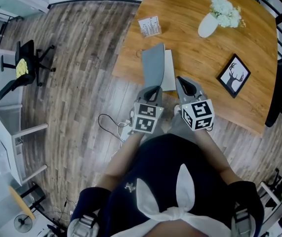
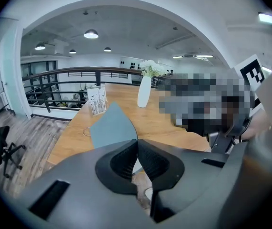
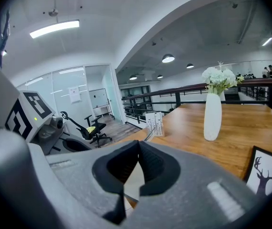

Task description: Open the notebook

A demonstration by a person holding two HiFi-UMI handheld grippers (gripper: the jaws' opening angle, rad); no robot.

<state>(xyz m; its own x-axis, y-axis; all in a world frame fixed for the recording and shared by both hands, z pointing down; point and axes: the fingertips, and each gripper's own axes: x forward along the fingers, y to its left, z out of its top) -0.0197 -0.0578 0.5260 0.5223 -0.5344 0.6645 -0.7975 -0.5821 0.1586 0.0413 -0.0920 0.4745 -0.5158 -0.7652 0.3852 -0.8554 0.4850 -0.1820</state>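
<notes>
The left gripper's (image 2: 136,144) jaws are closed, their ribbed pads pinching the near edge of the notebook's cover (image 2: 112,128). The cover rises straight out of the pads, a plain grey-blue sheet with no print on the side that shows. It bows a little, and its far corner stands up to a point against the table.

The right gripper's (image 3: 138,146) jaws also meet at the tips. A sliver of white paper shows in the gap behind them. I cannot tell whether it is nipped or only seen through the gap.

From the head view, the notebook (image 1: 154,65) lies at the near edge of the table (image 1: 195,53), just ahead of the two grippers, which sit side by side. The left gripper is at the cover's near end and the right gripper just beside the near right corner of the pages (image 1: 169,70). The cover is lifted off the pages and leans to the left, so a strip of white paper lies bare along its right side. The paper looks blank, though it is too small to be sure.

Farther out on the wood, a small printed card stand (image 1: 149,26) sits beyond the notebook. A white vase (image 1: 207,26) of white flowers (image 1: 224,11) stands to the right. A black frame (image 1: 233,75) with a deer drawing lies nearer the right edge, well apart from the notebook. A black chair (image 1: 24,65) stands on the plank floor (image 1: 81,83) far to the left.
</notes>
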